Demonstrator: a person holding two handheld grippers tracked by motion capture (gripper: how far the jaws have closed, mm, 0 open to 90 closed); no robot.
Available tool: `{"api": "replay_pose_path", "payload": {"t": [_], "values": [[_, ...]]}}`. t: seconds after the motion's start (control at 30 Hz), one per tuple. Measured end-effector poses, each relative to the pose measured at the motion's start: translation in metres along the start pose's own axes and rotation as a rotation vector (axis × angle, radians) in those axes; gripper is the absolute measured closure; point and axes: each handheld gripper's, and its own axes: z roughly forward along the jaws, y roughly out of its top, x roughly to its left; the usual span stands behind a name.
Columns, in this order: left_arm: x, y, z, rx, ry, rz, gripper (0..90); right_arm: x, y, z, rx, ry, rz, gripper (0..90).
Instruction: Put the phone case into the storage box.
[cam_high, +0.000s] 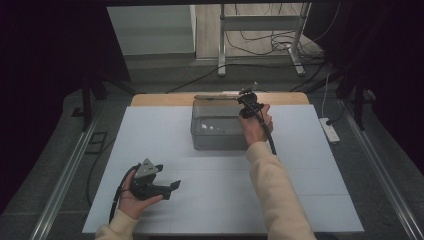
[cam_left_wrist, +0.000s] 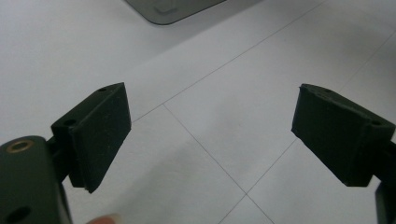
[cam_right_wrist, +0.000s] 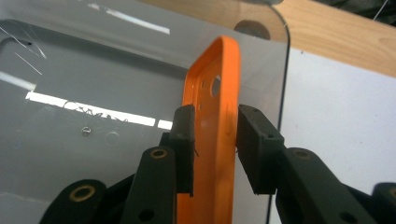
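A: Report the state of the right gripper (cam_right_wrist: 212, 149).

B: Its two black jaws are clamped on an orange phone case (cam_right_wrist: 212, 116), one jaw against each long side. The case stands upright between them, its camera cut-out end uppermost. In the high view the right gripper (cam_high: 248, 101) is held over the far right corner of the grey box (cam_high: 218, 131).

A: Position of the case relative to the box?

B: In the right gripper view the case sits above the box's clear lid (cam_right_wrist: 93, 84), near its rounded corner. Whether the case touches the lid cannot be determined.

A: Report the left gripper (cam_high: 165, 186).

B: Its jaws stand wide apart with nothing between them. It rests low over the white table surface (cam_high: 210, 200), near the front left, well apart from the box. In the left gripper view the left gripper (cam_left_wrist: 210, 135) faces bare white panels, with a corner of the box (cam_left_wrist: 168, 9) at the top edge.

A: Box location?

B: Toward the far edge of the white surface, just before the wooden strip (cam_high: 165, 99)
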Motion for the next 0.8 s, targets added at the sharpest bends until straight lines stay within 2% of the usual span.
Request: {"api": "replay_pose_path", "payload": {"t": [0.07,0.33,0.6,0.73,0.8], "values": [[0.0,0.0,0.0,-0.001,0.0,0.0,11.5,0.0,0.001,-0.003,-0.01,-0.015,-0.013,65.3],[0.0,0.0,0.0,0.003,-0.001,0.006,11.4,-0.002,0.001,-0.01,-0.041,-0.002,-0.018,62.4],[0.0,0.0,0.0,-0.001,0.0,0.003,11.5,-0.004,0.0,-0.018,-0.068,0.049,-0.03,55.9],[0.0,0.0,0.0,-0.001,0.0,0.003,11.5,-0.006,0.0,-0.023,-0.087,0.089,-0.033,45.5],[0.0,0.0,0.0,-0.001,0.0,0.003,11.5,-0.007,0.0,-0.025,-0.096,0.101,-0.036,44.0]]}}
